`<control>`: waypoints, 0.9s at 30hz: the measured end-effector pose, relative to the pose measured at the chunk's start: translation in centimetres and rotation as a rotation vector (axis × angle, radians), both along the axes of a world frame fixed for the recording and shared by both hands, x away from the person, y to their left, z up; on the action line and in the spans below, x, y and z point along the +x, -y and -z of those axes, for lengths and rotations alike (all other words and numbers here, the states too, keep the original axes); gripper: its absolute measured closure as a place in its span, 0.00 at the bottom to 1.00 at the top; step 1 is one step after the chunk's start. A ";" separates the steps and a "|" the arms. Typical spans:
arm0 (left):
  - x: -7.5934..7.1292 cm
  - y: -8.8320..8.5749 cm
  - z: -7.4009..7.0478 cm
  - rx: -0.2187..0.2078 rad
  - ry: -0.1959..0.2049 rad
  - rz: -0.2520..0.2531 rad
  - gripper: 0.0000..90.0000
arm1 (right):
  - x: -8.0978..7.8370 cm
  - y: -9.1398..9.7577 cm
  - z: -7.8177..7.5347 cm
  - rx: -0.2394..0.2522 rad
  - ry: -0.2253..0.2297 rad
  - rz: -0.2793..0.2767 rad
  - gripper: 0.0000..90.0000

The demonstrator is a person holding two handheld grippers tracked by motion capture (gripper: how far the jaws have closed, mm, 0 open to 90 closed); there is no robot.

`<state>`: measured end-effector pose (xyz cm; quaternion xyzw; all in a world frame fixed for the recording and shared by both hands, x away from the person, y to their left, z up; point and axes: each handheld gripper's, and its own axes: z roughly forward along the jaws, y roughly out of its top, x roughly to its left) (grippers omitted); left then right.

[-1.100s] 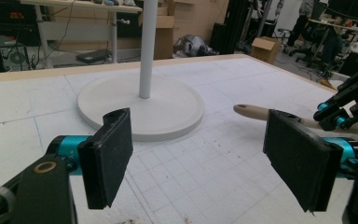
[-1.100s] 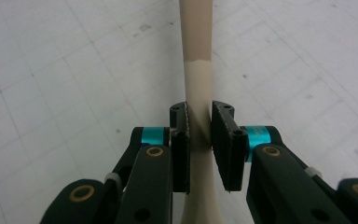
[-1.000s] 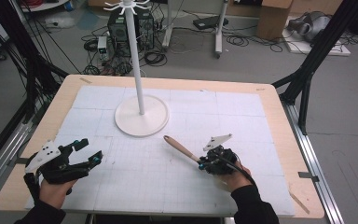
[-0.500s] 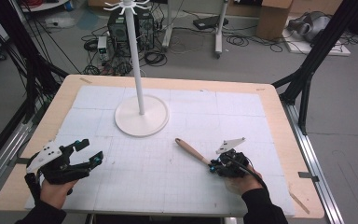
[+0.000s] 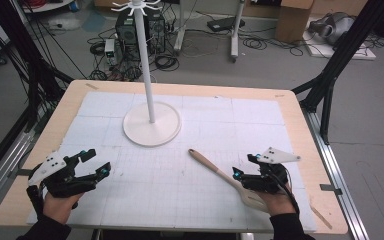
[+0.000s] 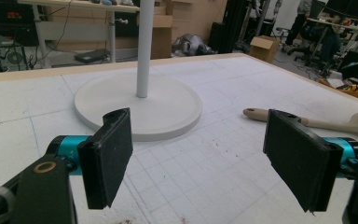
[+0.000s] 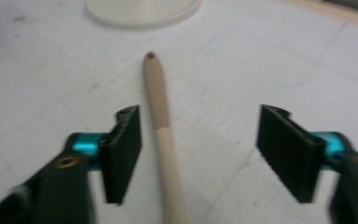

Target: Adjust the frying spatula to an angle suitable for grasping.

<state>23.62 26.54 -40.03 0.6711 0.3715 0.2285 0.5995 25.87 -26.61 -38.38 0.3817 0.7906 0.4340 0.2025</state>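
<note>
Stand (image 5: 152, 125) rises beyond spatula (image 5: 220, 172), near right tongs (image 5: 244, 167), jaws just opened.

Wooden table (image 5: 300, 107) is carrying a white gridded mat (image 5: 180, 185) that's covering most of the top, bare wood showing round the edges. Sitting on the mat: white stand (image 5: 152, 127) with its round base, toward the far middle; wooden spatula (image 5: 215, 167) is lying flat near the front right, handle pointing at the stand, apart from it.
</note>
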 end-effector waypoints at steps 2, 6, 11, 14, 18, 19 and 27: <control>0.0 0.0 0.0 -0.004 0.002 0.003 0.26 | -0.9 0.5 -0.4 0.012 0.040 0.016 0.24; -0.1 0.2 0.0 -0.008 0.008 0.004 0.24 | -2.9 2.0 -0.4 0.051 0.096 0.033 0.19; -0.1 0.2 -0.1 -0.013 0.014 0.008 0.24 | -3.7 3.0 -0.3 0.106 0.118 0.050 0.19; -0.1 0.1 0.0 -0.019 0.011 0.008 0.24 | -3.7 3.1 -0.3 0.123 0.123 0.067 0.19; 0.1 0.0 0.1 -0.017 0.007 0.007 0.24 | -3.5 3.2 -0.2 0.134 0.134 0.082 0.20; 0.2 -0.1 0.1 -0.015 0.006 0.008 0.24 | -3.5 3.3 -0.2 0.129 0.137 0.087 0.20; 0.0 0.3 0.0 -0.010 0.004 0.012 0.24 | -3.6 3.4 -0.1 0.117 0.143 0.085 0.23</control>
